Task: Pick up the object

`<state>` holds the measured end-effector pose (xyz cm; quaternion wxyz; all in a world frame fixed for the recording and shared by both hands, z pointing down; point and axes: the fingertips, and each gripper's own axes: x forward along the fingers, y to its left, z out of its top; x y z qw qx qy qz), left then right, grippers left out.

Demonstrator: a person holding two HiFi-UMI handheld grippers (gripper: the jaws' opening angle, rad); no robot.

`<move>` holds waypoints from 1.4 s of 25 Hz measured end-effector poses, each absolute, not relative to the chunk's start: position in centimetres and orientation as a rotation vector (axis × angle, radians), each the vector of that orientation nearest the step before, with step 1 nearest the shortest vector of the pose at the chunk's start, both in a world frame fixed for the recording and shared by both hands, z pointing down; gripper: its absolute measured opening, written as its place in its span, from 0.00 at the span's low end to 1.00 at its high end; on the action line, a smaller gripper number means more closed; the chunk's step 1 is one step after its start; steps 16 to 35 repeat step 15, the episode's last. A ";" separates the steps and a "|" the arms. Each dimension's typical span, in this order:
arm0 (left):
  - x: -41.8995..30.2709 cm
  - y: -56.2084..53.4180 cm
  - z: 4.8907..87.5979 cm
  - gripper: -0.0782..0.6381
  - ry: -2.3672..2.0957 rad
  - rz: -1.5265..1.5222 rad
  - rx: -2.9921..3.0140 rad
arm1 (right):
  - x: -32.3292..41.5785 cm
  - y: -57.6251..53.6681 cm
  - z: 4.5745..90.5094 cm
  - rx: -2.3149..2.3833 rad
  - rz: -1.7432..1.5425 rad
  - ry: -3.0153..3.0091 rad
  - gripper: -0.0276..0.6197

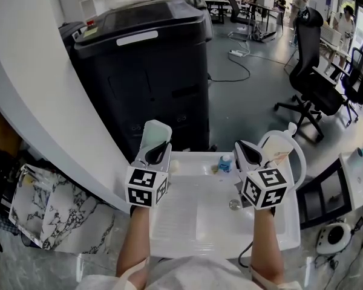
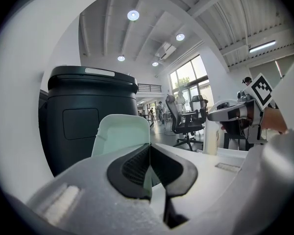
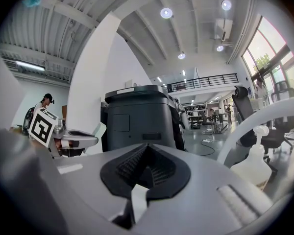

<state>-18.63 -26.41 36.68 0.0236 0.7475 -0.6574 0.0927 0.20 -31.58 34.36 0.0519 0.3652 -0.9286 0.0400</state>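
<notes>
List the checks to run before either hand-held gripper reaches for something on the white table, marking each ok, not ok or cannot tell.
1. Left hand-held gripper empty: ok, jaws together, nothing between.
2. Right hand-held gripper empty: ok, jaws together too.
3. Jaws opened for a grasp: not ok, both shut.
4. Something to pick in sight: ok, a small blue object lies on the white table, ahead between the two.
5. Which object is meant: cannot tell.
6. Room beside the right one: cannot tell; a spray bottle stands near.
</notes>
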 end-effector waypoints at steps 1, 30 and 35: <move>-18.6 -26.4 36.7 0.12 -2.034 0.290 2.314 | 0.2 -31.6 34.3 1.109 0.122 -2.826 0.05; -18.1 -26.5 37.1 0.12 -2.018 0.290 2.321 | -0.4 -31.3 34.6 1.078 0.118 -2.822 0.05; -18.1 -26.5 37.1 0.12 -2.018 0.290 2.321 | -0.4 -31.3 34.6 1.078 0.118 -2.822 0.05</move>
